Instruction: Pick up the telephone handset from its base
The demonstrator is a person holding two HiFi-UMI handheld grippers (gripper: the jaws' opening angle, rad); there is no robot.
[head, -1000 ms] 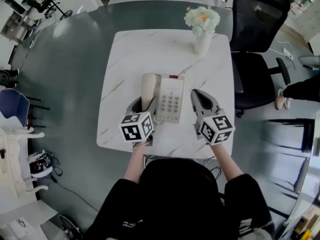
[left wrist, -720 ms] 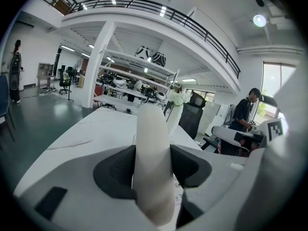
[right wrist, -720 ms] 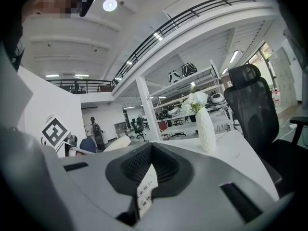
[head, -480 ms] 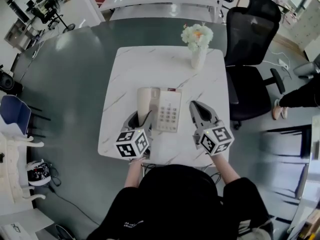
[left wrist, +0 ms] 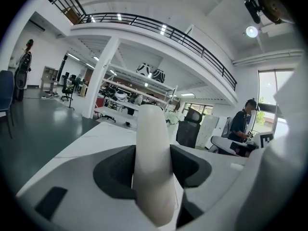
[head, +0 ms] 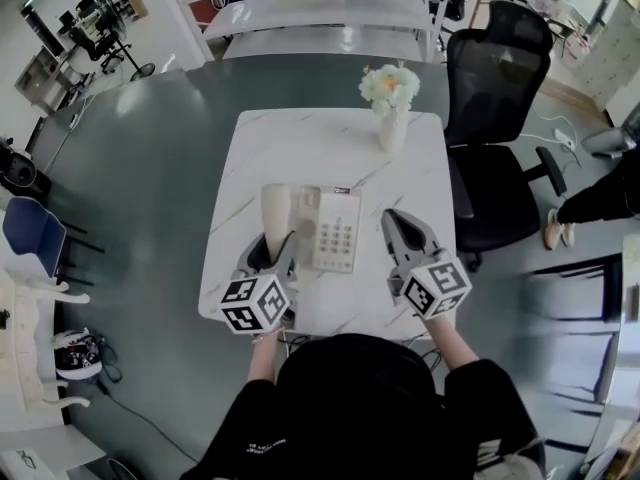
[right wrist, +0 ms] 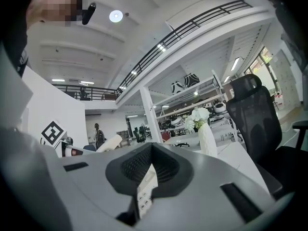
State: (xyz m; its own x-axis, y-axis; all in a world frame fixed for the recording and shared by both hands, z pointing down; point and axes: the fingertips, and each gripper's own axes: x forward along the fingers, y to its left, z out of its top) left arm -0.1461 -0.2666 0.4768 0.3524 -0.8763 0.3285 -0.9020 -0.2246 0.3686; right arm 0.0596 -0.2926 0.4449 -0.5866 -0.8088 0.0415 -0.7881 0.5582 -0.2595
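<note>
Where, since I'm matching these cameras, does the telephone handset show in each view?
Head view: handset left of centre, in the left gripper, beside the phone base.
Left gripper view: handset at centre, clamped between the jaws.
Right gripper view: handset small, at left.
Shared landmark: flower vase, in all three.

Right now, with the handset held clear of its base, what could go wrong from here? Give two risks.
1. The left tool grips the handset near one end. The long free part could tip or slip out of the jaws.
2. The vase of flowers stands farther along the same table. A careless forward swing of the handset might knock it over.
</note>
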